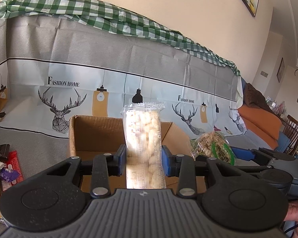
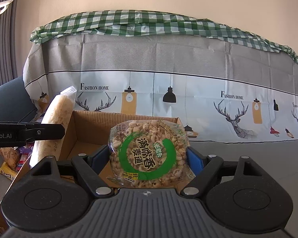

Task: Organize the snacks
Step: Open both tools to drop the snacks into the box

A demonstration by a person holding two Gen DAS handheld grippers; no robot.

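My left gripper (image 1: 143, 159) is shut on a long clear packet of pale puffed snack (image 1: 142, 138), held upright over the open cardboard box (image 1: 89, 132). My right gripper (image 2: 148, 158) is shut on a round puffed-grain cake in a clear wrapper with a green ring label (image 2: 147, 154), also held above the box (image 2: 89, 127). In the left wrist view the round cake (image 1: 212, 145) and the right gripper's fingers (image 1: 242, 154) show at the right. The long packet (image 2: 53, 127) and the left gripper's finger (image 2: 39, 131) show at the left of the right wrist view.
Several loose snack packets (image 1: 4, 164) lie on the grey cloth left of the box, also seen as a heap (image 2: 12, 158) in the right wrist view. A deer-print cloth (image 1: 109, 63) with a green checked cloth (image 1: 89, 10) on top rises behind. An orange seat (image 1: 258, 119) stands far right.
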